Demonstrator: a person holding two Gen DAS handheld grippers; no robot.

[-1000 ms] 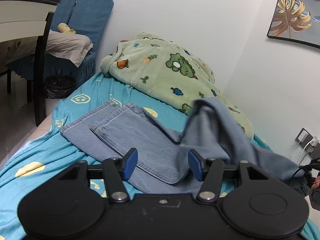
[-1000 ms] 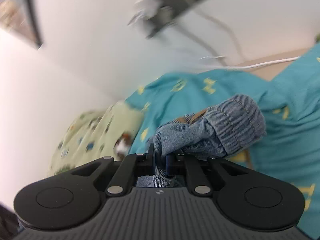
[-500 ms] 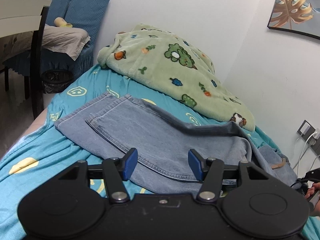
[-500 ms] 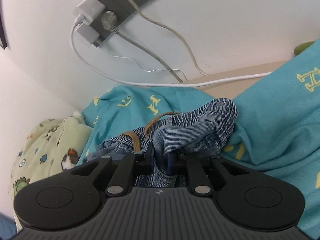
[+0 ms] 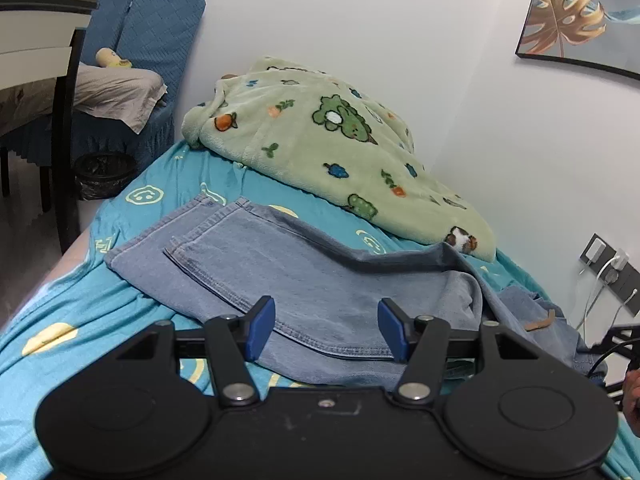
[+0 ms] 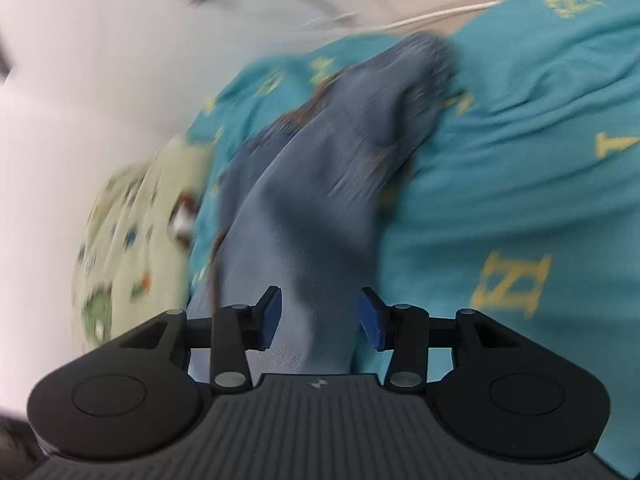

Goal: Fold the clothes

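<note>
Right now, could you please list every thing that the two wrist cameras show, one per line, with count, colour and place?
jeans: one pair, blue denim, laid across the bed sheet, waist end bunched toward the wall socket
bed sheet: one, teal with yellow prints, under the jeans
fleece blanket: one, pale green with cartoon prints, heaped beside the wall
wall picture: one, gold leaf on dark ground, upper right
wall socket: one, dark, with white chargers and cables
chair: blue cover, past the bed, beige cloth on its seat
waste bin: one, black, on the floor
left gripper: black with blue pads, open, above the jeans
right gripper: black with blue pads, jaws opening, denim between them
</note>
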